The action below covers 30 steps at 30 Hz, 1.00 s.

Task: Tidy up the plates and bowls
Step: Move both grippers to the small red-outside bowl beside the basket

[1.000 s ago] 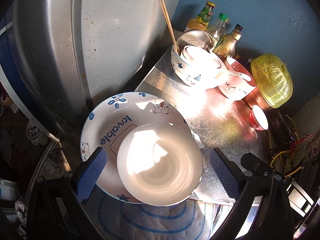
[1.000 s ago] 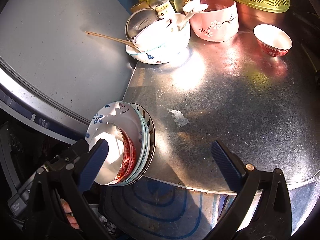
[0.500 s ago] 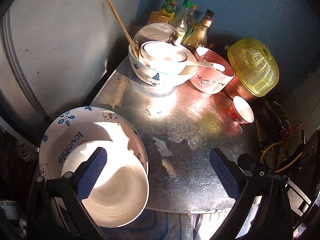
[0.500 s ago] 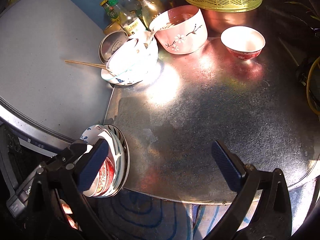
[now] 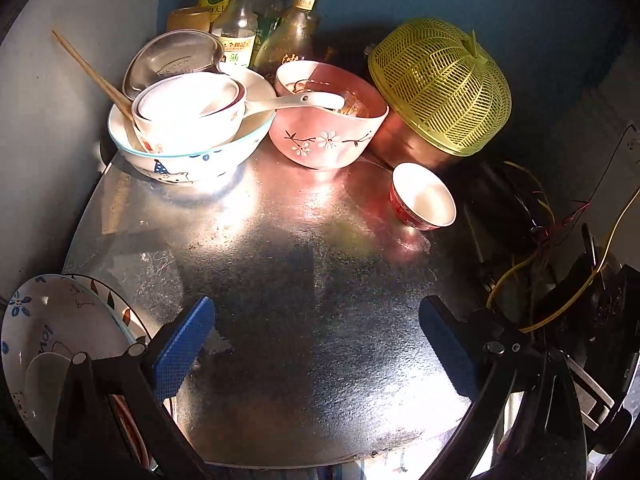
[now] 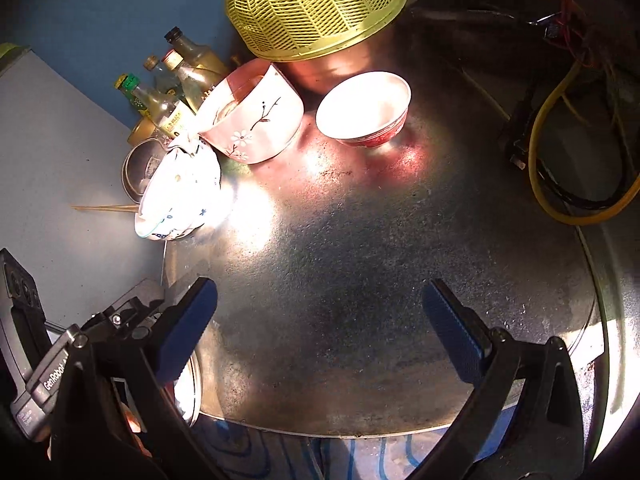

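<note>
**Bowls crowd the far edge of a sunlit metal desk**

Galvanised sheet metal forms the desk [image 5: 304, 280], lit hard by sun against a blue wall. Along its far side stand three groups of dishes: a large white bowl with blue cartoon print [image 5: 188, 160] holding a smaller white bowl [image 5: 188, 108] and a pair of chopsticks [image 5: 92, 74]; a pink bowl with a flower sprig [image 5: 326, 136] carrying a white ceramic spoon [image 5: 296, 101]; and one small red bowl with a white inside [image 5: 423, 196], standing alone, apart from the pink one. Behind them are a steel dish [image 5: 172, 58], at least four bottles [image 5: 240, 28] and one yellow mesh basket [image 5: 440, 88] turned upside down over a copper-coloured vessel.

Only the left wrist view shows the stack of plates [image 5: 52, 332] at the near left corner: a white plate with blue flowers and lettering on top, patterned rims under it, partly hidden by the left hand-held gripper [image 5: 316, 352], whose blue pads are spread wide and hold nothing. The right wrist view instead shows yellow and black cables [image 6: 560, 168] at the desk's right, a sliver of a plate rim [image 6: 194, 384] at its near left, and the right hand-held gripper [image 6: 320, 332], likewise spread and empty above bare metal.
</note>
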Each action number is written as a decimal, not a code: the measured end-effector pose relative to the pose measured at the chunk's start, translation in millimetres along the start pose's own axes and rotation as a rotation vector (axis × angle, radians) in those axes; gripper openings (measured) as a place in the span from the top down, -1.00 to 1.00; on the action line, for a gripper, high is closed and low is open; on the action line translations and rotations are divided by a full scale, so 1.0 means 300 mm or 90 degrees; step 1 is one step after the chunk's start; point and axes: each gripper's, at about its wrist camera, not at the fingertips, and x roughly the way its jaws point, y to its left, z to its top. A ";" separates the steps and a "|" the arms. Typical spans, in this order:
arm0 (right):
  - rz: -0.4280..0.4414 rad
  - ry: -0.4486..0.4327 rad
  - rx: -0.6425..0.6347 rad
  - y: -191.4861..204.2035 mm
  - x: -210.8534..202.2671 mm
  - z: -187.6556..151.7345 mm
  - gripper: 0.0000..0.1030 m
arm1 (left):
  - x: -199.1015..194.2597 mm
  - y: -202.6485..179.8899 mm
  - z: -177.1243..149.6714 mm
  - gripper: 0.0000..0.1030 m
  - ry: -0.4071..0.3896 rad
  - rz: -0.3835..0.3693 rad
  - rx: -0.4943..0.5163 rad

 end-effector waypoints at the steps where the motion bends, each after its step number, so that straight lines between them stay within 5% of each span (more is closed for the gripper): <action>1: -0.005 -0.003 0.007 -0.011 0.001 0.013 -1.00 | 0.018 -0.014 0.009 -0.99 0.005 -0.006 0.004; 18: -0.023 -0.060 0.075 -0.182 0.092 0.254 -0.99 | 0.332 -0.172 0.196 -0.98 0.042 -0.093 0.003; 21: -0.042 -0.066 0.070 -0.202 0.130 0.315 -0.85 | 0.392 -0.192 0.233 -0.93 0.037 -0.091 -0.003; 27: -0.070 -0.053 0.068 -0.239 0.236 0.416 -0.58 | 0.507 -0.249 0.287 -0.55 0.036 -0.095 -0.011; 29: -0.074 -0.040 0.061 -0.242 0.274 0.441 -0.37 | 0.544 -0.265 0.296 0.01 0.040 -0.087 -0.005; 30: -0.075 -0.035 0.055 -0.240 0.291 0.451 -0.30 | 0.564 -0.269 0.299 0.06 0.045 -0.082 -0.004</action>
